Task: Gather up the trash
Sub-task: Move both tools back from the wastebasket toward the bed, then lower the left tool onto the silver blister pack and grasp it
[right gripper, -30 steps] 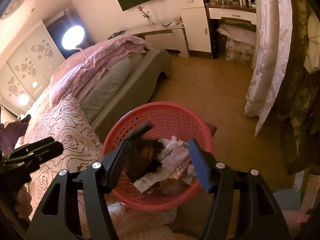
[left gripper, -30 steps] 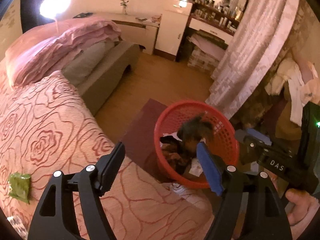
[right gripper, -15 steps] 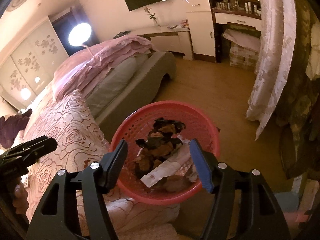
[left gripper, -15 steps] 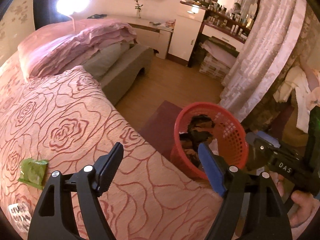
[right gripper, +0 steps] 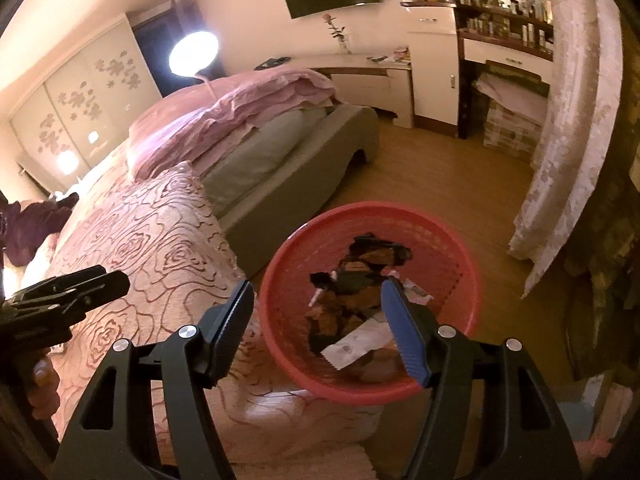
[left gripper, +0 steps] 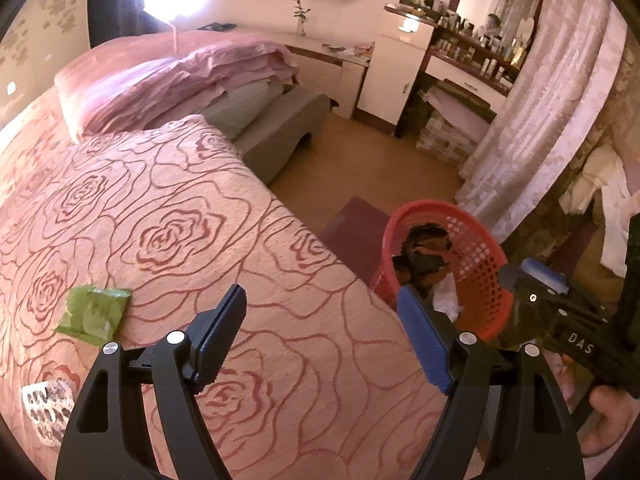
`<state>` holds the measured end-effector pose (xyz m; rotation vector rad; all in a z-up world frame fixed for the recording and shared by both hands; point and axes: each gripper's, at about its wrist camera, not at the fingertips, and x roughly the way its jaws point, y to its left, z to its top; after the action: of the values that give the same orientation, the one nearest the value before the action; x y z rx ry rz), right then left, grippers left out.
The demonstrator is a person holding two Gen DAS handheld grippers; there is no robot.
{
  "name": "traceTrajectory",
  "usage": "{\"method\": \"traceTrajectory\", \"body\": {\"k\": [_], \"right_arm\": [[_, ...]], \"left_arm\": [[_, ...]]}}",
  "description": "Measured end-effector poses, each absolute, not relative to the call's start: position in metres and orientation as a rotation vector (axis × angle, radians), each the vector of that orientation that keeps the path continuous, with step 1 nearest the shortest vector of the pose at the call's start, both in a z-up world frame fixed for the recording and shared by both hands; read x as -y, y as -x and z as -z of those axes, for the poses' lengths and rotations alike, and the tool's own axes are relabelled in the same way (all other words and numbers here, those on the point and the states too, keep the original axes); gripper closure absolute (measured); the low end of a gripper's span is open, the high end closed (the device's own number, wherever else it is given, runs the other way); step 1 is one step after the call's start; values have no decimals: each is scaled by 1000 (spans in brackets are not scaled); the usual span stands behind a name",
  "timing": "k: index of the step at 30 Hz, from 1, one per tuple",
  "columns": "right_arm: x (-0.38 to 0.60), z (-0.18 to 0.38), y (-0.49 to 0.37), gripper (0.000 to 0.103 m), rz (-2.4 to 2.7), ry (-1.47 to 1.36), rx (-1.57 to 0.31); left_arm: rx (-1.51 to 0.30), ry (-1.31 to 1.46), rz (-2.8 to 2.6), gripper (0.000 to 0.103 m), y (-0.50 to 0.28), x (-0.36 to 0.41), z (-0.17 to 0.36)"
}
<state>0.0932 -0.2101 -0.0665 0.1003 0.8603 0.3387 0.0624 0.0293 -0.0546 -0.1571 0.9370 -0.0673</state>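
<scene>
The left gripper (left gripper: 320, 340) is above the bed (left gripper: 168, 216), and its fingers (left gripper: 218, 334) are spread wide with nothing between them. Under it is the pink bedspread with the rose pattern. On this bedspread, to the left of the gripper, lies a green wrapper (left gripper: 93, 314), flat and a little crumpled. Lower, near the left edge of the view, lies a white packet with dark printed marks (left gripper: 50, 410); what it is I cannot tell.

The right gripper (right gripper: 318, 328) is just over the red plastic basket (right gripper: 460, 276), which stands on the floor beside the corner of the bed. Its fingers (right gripper: 404, 332) are also wide apart and hold nothing. In the basket there is trash: dark brown and black crumpled pieces (right gripper: 360, 280), a white paper strip with small print (right gripper: 356, 346) and a thin white stick (right gripper: 320, 294). In the left wrist view the same basket (left gripper: 480, 256) is seen to the right of the bed edge, partly on a dark red mat (left gripper: 352, 232), with the right gripper's black body (left gripper: 560, 312) next to it.

At the head of the bed are folded pink quilts (left gripper: 180, 76). A pale curtain (right gripper: 568, 120) hangs to the right of the basket, well apart from it.
</scene>
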Motion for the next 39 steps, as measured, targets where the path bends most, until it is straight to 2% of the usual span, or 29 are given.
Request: {"method": "traceTrajectory", "body": {"k": [21,39], "right_arm": [[149,74,-81,39,-474,-31,-906],[116,75,-73,39,-544,20,-920]], "left_arm": [[-915,172,-65,28,-29,-86,52],[-905,310,-422,28,17,-247,61]]}}
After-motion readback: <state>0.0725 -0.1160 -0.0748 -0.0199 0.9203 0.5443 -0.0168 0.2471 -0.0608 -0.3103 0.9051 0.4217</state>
